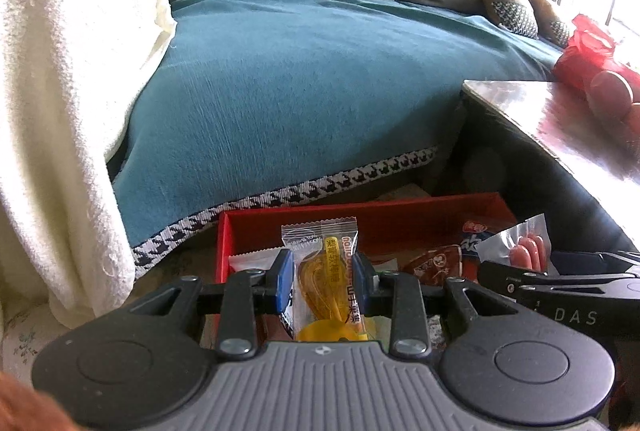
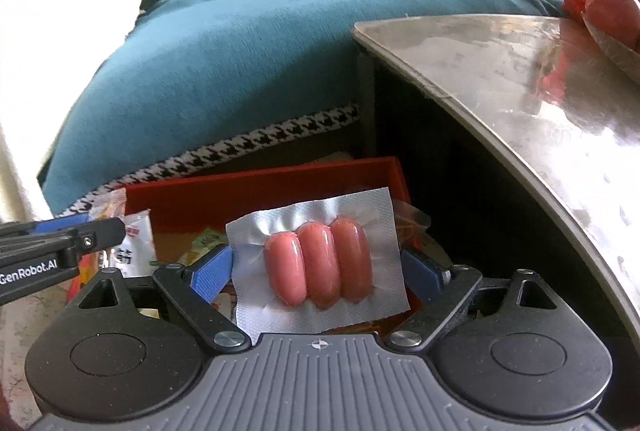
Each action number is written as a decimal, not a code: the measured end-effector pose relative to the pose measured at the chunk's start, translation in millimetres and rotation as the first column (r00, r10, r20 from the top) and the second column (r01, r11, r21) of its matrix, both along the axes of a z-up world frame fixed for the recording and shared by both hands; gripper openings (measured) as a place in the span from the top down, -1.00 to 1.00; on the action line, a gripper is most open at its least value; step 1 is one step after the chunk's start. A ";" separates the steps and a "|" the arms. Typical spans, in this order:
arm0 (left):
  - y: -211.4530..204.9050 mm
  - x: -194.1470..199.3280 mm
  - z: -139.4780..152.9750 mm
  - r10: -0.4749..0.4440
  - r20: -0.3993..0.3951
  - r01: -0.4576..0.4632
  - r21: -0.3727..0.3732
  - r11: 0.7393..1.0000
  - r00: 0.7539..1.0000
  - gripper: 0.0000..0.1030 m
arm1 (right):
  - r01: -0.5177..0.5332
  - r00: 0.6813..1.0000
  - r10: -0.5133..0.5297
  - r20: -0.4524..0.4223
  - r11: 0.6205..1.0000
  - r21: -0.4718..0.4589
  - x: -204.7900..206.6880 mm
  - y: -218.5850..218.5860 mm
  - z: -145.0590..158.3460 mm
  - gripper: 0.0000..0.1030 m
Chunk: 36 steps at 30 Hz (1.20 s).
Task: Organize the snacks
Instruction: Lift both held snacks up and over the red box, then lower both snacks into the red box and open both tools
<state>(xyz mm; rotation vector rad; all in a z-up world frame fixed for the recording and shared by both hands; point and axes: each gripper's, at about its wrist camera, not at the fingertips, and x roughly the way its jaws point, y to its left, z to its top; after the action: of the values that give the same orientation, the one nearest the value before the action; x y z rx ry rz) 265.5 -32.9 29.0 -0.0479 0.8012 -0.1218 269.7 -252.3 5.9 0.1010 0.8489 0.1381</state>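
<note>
Snacks fill both grippers above the red box on the floor: left gripper clamped on a light, crinkly candy packet, right gripper clamped across a slick, floppy sausage pack; its flat foil edges look the safest hold.

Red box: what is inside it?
The red box holds several wrapped snacks, among them a brown packet and a white one. The held candy packet and sausage pack cover the rest.

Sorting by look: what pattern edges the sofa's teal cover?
Black-and-white houndstooth trim, clearest in the left wrist view.
</note>
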 end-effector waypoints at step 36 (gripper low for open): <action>-11.5 21.3 -35.9 -0.017 -0.097 0.020 0.035 0.999 0.995 0.50 | -0.032 0.996 0.025 -0.081 0.996 -0.086 13.7 13.4 -30.8 -0.86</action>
<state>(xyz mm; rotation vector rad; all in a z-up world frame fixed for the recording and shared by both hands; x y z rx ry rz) 286.8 -44.4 -6.9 -0.0121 0.9007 -0.1231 283.4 -238.9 -24.9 0.0120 0.9350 0.1243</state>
